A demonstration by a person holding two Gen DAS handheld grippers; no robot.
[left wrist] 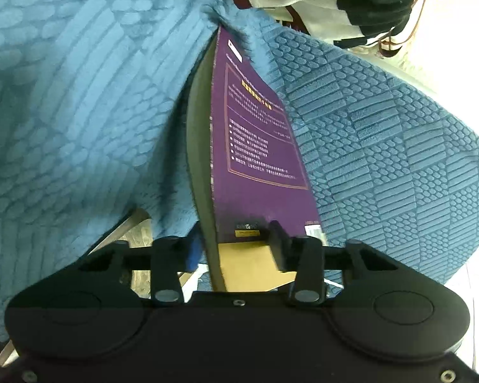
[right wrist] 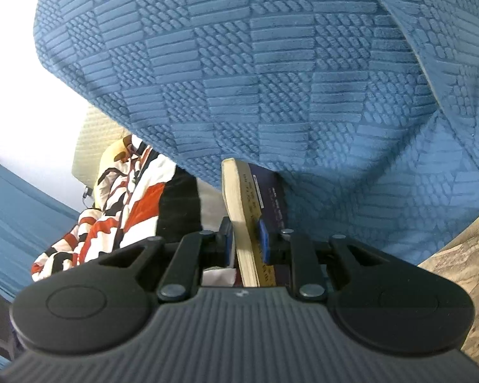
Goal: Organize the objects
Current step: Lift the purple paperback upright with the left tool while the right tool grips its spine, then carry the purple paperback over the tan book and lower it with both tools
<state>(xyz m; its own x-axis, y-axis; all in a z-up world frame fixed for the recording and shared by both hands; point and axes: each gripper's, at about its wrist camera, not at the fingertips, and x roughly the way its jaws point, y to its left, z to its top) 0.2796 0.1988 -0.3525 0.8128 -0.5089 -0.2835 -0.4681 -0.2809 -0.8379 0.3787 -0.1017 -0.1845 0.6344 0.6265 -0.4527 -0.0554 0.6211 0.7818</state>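
My left hand-held gripper (left wrist: 236,249) has its jaws closed on the purple book (left wrist: 255,146), whose far end vanishes under the blue textured blanket (left wrist: 383,146). My right hand-held gripper (right wrist: 246,244) pinches the same book's page block; blanket folds hide what carries it, leaving little room.

A blue textured blanket (left wrist: 383,134) (embossed with squares of bars and ovals) fills most of both views and serves as the supporting surface. In the left wrist view a purple book (left wrist: 255,146) stands on edge in a fold of it at the centre of the frame. At the upper right of that frame lies a white and black cloth (left wrist: 351,3). In the right wrist view a red, white and black patterned fabric (right wrist: 111,223) sits at the lower left, beside the blanket.
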